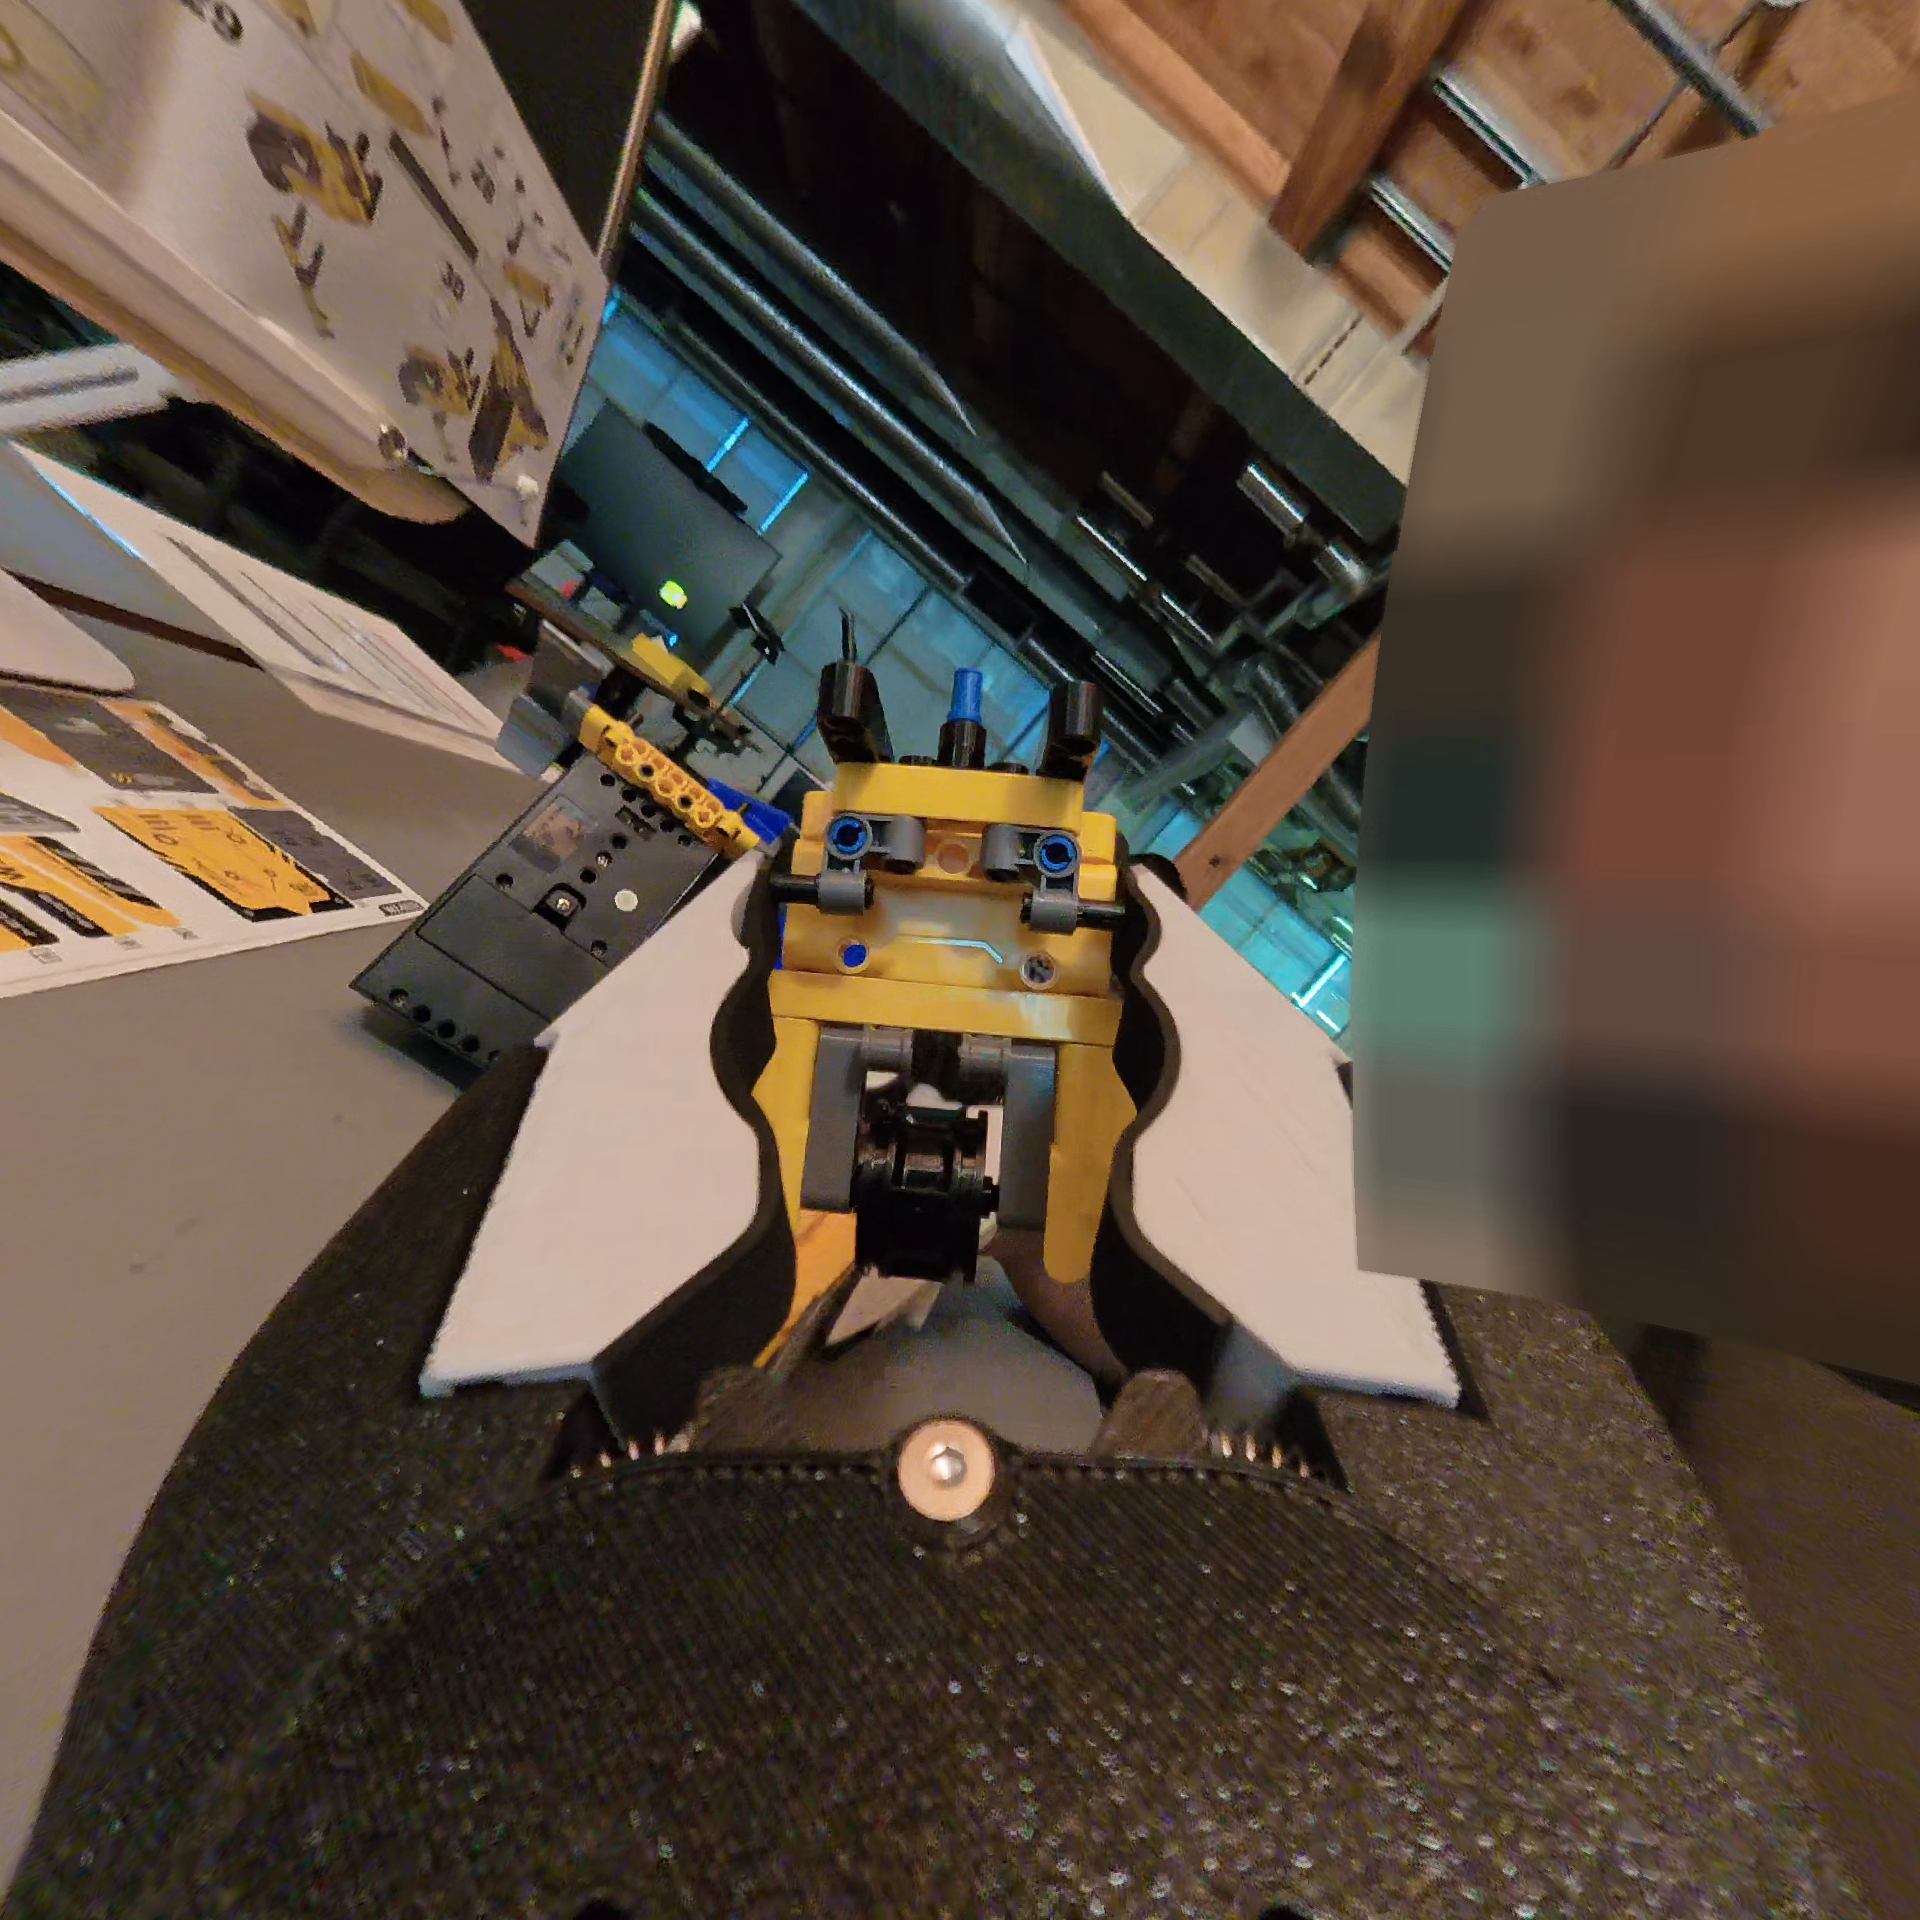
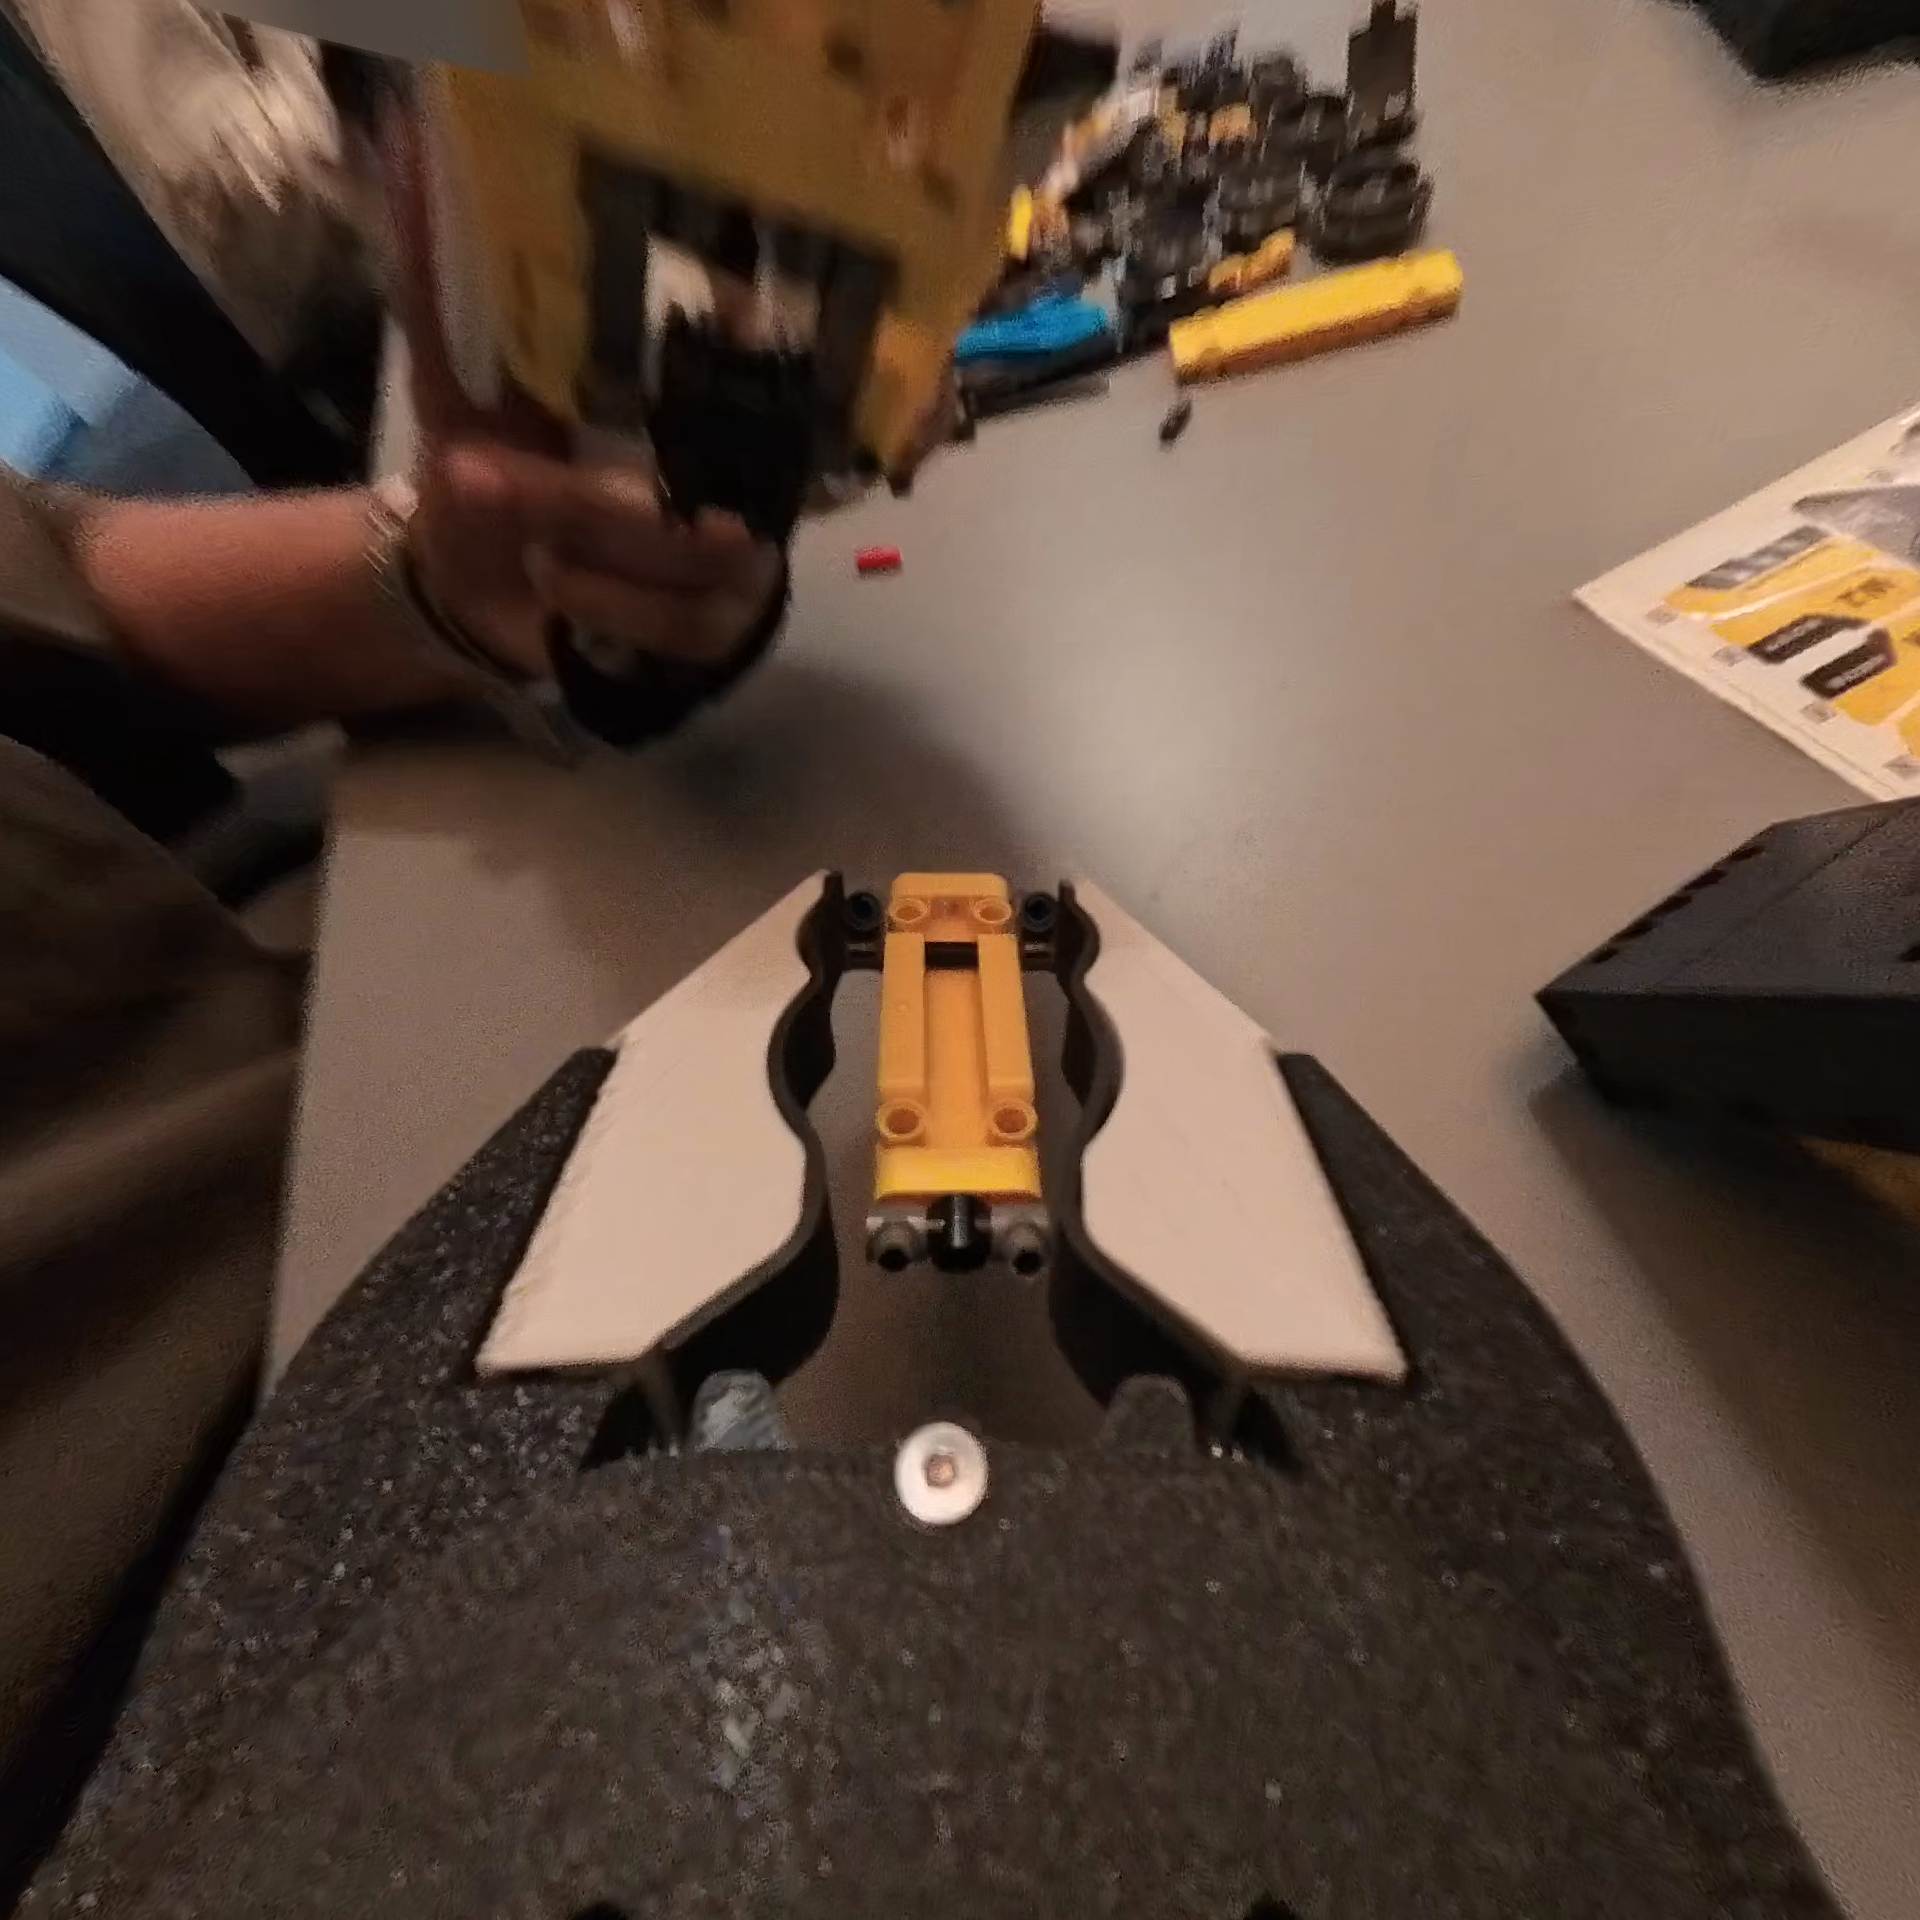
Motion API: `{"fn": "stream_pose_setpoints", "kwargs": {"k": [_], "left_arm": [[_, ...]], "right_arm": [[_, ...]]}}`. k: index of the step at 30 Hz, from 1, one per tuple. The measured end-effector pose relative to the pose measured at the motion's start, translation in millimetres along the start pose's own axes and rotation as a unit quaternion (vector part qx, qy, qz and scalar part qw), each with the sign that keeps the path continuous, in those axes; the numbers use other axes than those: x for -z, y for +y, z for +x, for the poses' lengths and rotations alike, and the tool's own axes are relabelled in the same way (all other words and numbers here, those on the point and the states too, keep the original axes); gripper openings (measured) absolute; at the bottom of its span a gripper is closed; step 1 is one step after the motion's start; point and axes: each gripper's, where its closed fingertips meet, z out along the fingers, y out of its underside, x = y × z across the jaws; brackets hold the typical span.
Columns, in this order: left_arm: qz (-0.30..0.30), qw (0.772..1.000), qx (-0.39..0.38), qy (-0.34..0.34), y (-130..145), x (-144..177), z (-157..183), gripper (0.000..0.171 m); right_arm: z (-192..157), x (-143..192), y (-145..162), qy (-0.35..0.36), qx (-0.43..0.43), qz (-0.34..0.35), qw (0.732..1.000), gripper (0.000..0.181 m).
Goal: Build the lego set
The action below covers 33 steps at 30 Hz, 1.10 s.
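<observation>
My left gripper (image 1: 940,894) is shut on a yellow brick-built assembly (image 1: 945,935) with grey links, blue pins and black pegs on top, held tilted up off the grey table (image 1: 187,1143). The same assembly shows blurred at the upper left of the right wrist view (image 2: 748,177), with a hand (image 2: 582,582) below it. My right gripper (image 2: 951,914) is shut on a long yellow plate piece (image 2: 951,1049) with black pins at its far end and grey pegs at its near end, held above the table (image 2: 1299,727).
A black block with a yellow beam (image 1: 540,914) lies behind the left gripper. Sticker sheets (image 1: 156,842) (image 2: 1787,634) lie on the table. An instruction booklet (image 1: 343,208) stands at upper left. A pile of loose parts (image 2: 1247,208), a yellow beam (image 2: 1320,312), a small red piece (image 2: 878,561) and a black tray (image 2: 1766,977) lie nearby. The grippers' ends are close to 12 centimetres from one another. The yellow beam (image 2: 1320,312) lies around 20 centimetres away from my left fingertips.
</observation>
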Motion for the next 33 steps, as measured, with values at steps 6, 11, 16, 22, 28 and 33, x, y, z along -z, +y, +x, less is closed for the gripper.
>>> {"fn": "stream_pose_setpoints", "kwargs": {"k": [6,11,16,22,28,33], "left_arm": [[0.007,0.999,-0.031,-0.010,0,10,10,0.061],[-0.029,0.996,-0.055,-0.062,8,10,-5,0.061],[-0.135,0.976,0.047,-0.164,48,16,-56,0.060],[-0.155,0.967,0.127,-0.160,64,17,-65,0.060],[-0.065,0.991,0.118,-0.023,30,4,-20,0.060],[-0.053,0.998,0.012,-0.024,31,-3,-5,0.060]], "right_arm": [[1,-18,28,0.052,0.100,-0.093,0.989,0.046],[2,-9,16,0.050,0.100,-0.071,0.991,0.070],[5,13,21,0.021,0.087,-0.102,0.991,0.063],[0,4,32,0.002,0.088,-0.122,0.989,0.057],[-20,5,-30,-0.050,0.020,0.083,0.995,0.068],[-29,7,-52,-0.026,0.022,0.155,0.987,0.077]]}}
